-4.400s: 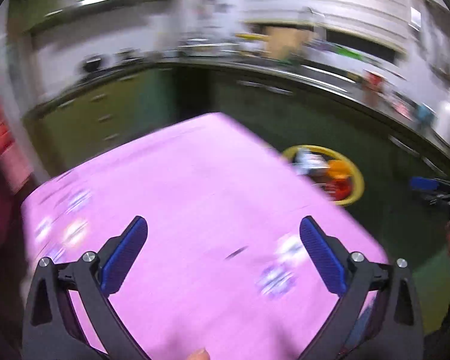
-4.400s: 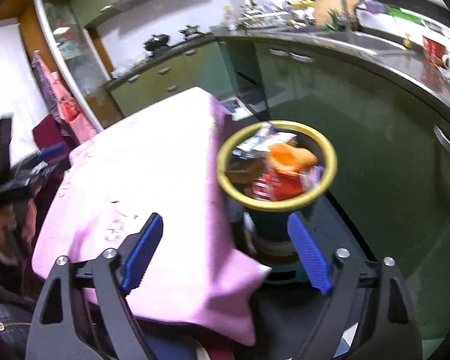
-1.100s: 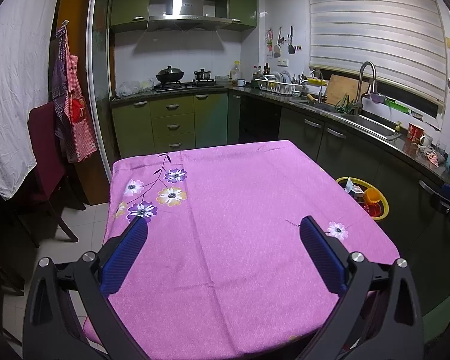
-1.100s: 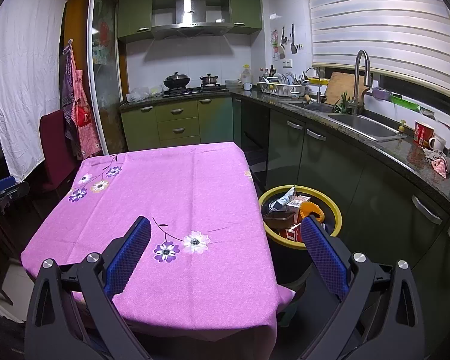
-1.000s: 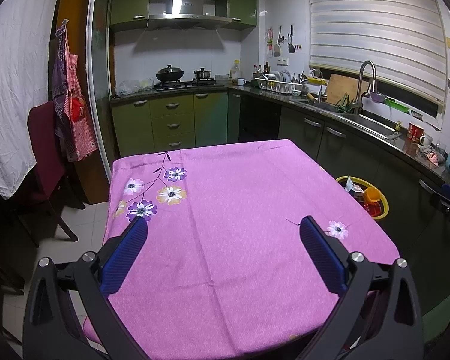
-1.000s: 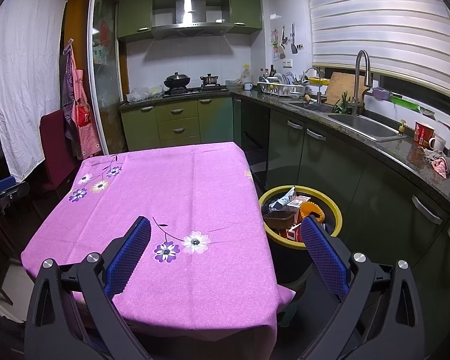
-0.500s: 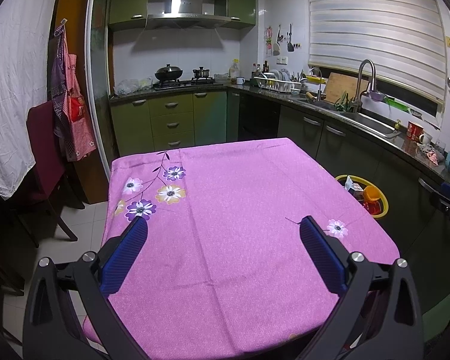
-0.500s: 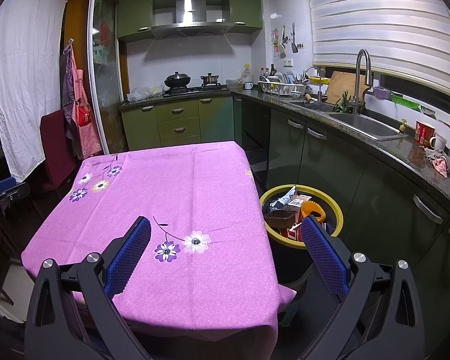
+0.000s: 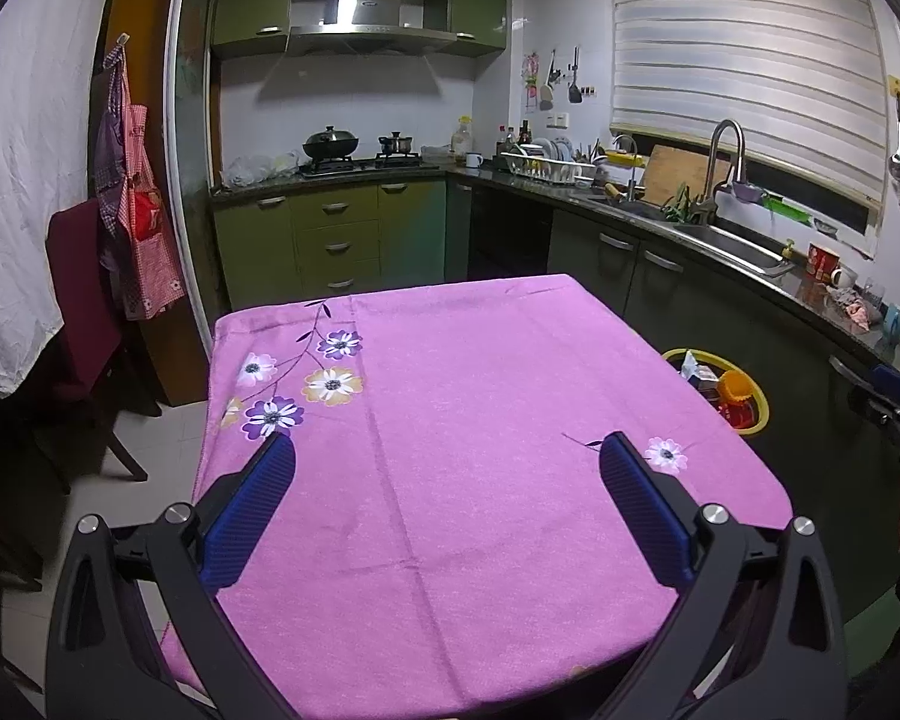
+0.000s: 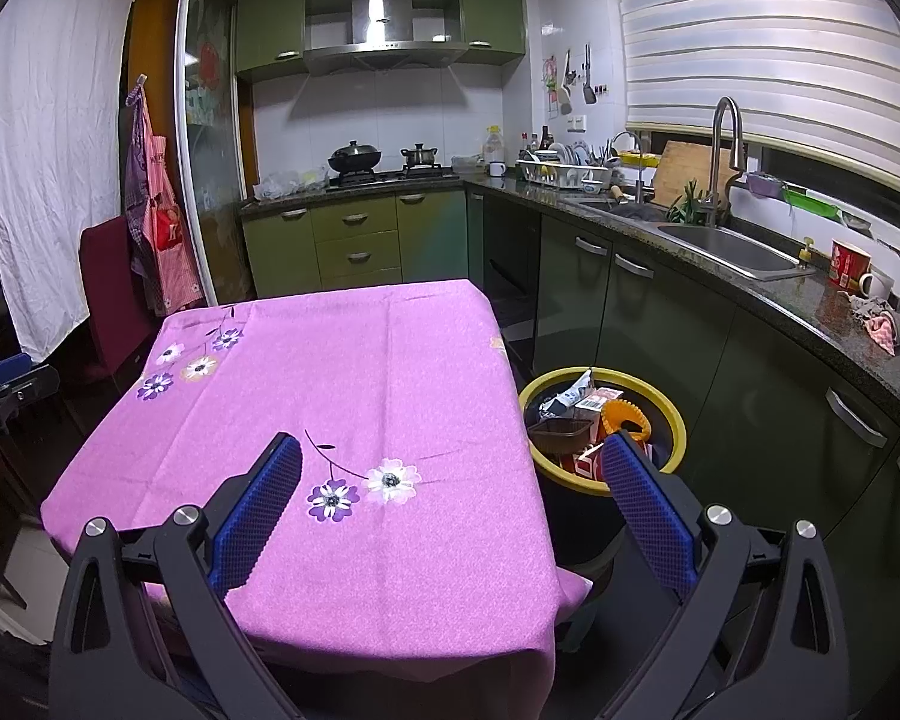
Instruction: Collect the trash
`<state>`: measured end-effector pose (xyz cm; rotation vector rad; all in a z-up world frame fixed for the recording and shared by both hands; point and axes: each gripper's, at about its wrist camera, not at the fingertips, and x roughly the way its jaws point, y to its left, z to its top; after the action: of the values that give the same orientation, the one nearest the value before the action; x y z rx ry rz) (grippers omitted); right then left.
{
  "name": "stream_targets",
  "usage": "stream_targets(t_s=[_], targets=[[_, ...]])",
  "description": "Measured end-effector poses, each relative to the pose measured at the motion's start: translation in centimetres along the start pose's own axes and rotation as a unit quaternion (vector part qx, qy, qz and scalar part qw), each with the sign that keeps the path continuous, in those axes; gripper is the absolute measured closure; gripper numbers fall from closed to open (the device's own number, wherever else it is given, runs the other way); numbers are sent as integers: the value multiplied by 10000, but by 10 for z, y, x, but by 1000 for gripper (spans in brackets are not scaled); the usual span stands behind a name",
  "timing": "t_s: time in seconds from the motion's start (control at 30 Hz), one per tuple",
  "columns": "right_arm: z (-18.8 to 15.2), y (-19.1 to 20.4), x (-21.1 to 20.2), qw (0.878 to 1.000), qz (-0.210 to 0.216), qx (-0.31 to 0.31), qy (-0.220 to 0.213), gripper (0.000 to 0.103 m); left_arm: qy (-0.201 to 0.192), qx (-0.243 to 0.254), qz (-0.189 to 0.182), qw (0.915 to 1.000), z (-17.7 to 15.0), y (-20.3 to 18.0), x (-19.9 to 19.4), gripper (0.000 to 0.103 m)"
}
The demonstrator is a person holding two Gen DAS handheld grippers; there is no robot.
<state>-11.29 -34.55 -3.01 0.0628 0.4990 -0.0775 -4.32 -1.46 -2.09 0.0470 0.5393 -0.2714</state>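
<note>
While both grippers hang above the near edge of the table, neither one holds anything. Left to right across the scene: white sheet (image 9: 12, 192) on the far left wall, checked apron (image 9: 141, 222) on its hook, dark red chair (image 9: 81, 306) below it, then green drawer cabinets (image 9: 330, 234) under the hob with a black wok (image 9: 330, 144) on it.

Left gripper (image 9: 447, 516): blue-padded jaws spread wide apart, nothing between them, poised over the pink flowered tablecloth (image 9: 462, 420). Cloth surface bare apart from its printed flowers; one flower cluster lies just beyond the left finger, a single white flower just beside the right fingertip.

Right gripper (image 10: 450, 510): jaws likewise wide apart, empty. Its left finger sits over the cloth near the purple and white printed flowers; its right finger overlaps the front rim of the yellow-rimmed trash bin (image 10: 672, 414) in the wrist view.

Trash location: all visible trash lies inside the bin, which stands on the floor just beside the right edge of the table, between table and dark lower cabinets. Contents visible: orange cup (image 10: 627, 417), crumpled wrapper (image 10: 567, 393), brown tray (image 10: 558, 429), red packaging (image 10: 588, 462). From the left wrist view the same bin (image 9: 756, 396) shows beyond the table's right edge, well right of that gripper.

Further right: sink (image 10: 726, 249) with tall tap, red mug (image 10: 846, 264) on the counter
</note>
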Motion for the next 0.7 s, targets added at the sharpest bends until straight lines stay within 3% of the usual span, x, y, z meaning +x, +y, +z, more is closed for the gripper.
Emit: stream_targets(t_s=[0.33, 0.7], targets=[[-3, 1, 2, 10000, 7, -6, 25, 5, 74, 64, 135, 9999, 3, -3, 3, 6], [-6, -3, 3, 10000, 26, -17, 83, 5, -139, 209, 256, 9994, 2, -4, 1, 6]])
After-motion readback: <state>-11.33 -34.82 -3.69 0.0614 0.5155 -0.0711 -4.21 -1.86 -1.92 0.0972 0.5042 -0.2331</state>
